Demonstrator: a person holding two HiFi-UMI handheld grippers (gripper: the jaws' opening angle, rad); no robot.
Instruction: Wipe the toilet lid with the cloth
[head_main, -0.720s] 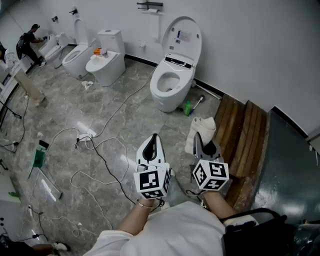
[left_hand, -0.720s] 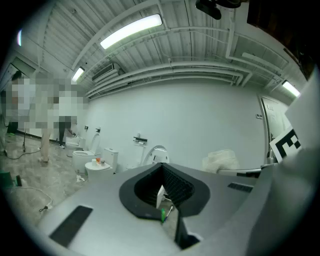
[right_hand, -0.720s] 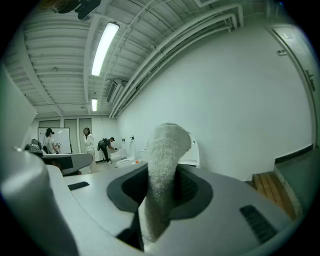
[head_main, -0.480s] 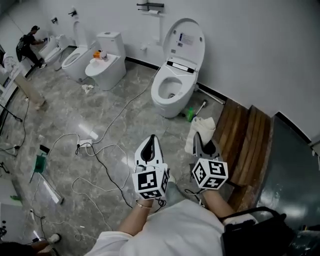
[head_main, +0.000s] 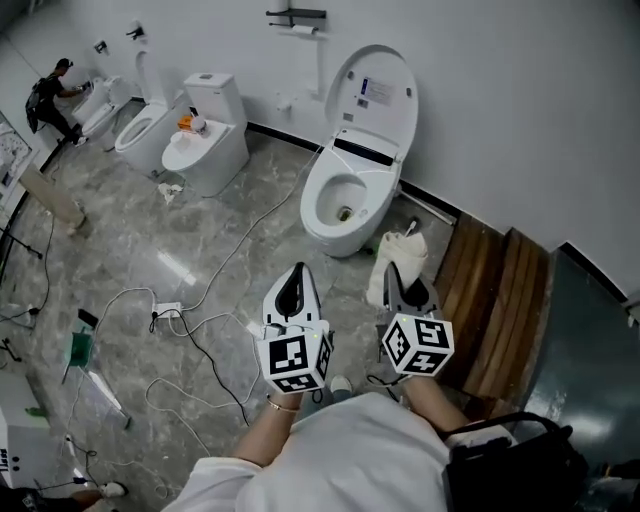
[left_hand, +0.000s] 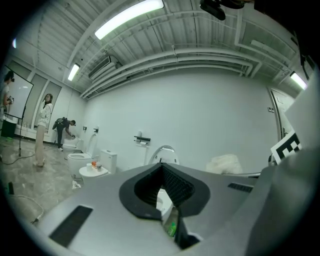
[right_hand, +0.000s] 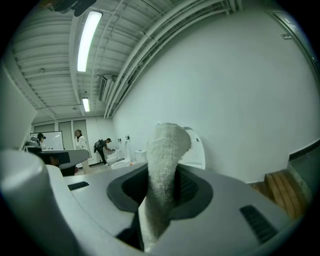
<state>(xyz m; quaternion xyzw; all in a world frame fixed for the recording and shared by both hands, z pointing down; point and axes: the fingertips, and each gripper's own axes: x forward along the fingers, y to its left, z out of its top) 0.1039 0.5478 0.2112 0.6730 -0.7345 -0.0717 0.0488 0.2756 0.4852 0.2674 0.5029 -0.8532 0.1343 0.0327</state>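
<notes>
Right gripper clamps the cloth, loose end sticking up; left gripper is closed and empty. The lid stands raised, well ahead. Risk: the floppy cloth dips into the open bowl.

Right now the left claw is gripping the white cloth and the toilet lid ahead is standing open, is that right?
Not quite. The white cloth is gripped by the right claw, not the left; the right gripper view shows its jaws shut on it. The left claw is shut with nothing in it. The toilet lid ahead is standing open.
</notes>
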